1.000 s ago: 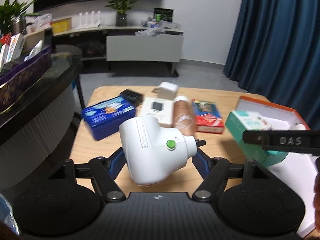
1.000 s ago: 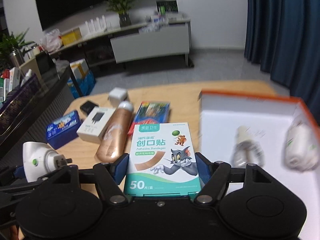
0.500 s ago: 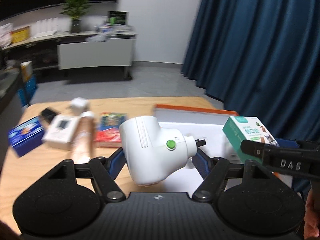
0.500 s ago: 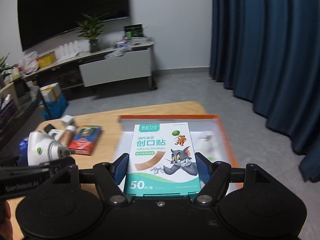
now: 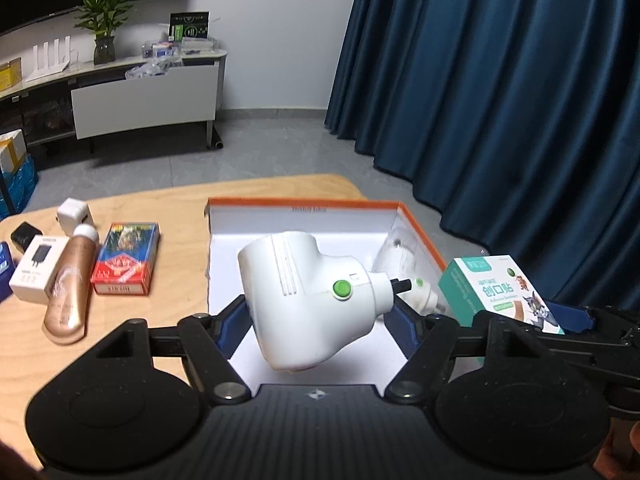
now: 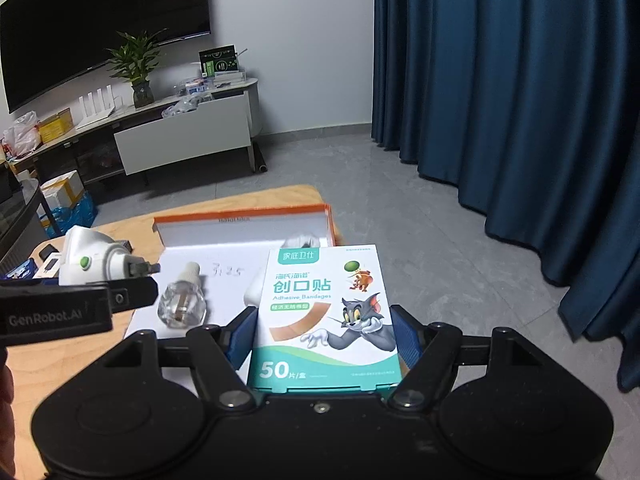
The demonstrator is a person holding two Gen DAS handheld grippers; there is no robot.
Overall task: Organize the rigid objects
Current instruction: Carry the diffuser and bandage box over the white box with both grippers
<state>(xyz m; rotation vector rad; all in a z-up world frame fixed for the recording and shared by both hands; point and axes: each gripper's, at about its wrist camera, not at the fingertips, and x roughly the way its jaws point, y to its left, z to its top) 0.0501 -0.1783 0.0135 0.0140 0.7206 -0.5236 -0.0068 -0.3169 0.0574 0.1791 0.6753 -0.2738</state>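
Bandage box between right hand-held gripper's pads

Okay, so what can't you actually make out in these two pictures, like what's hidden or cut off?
- Left wrist view: most of the white box's floor, behind the white plug-in device.
- Left wrist view: the dark blue box at the left edge, cut off by the frame.
- Right wrist view: a white object in the box's far corner, blurred and partly behind the bandage box.
- Right wrist view: the handwriting on the box floor, too small to read.
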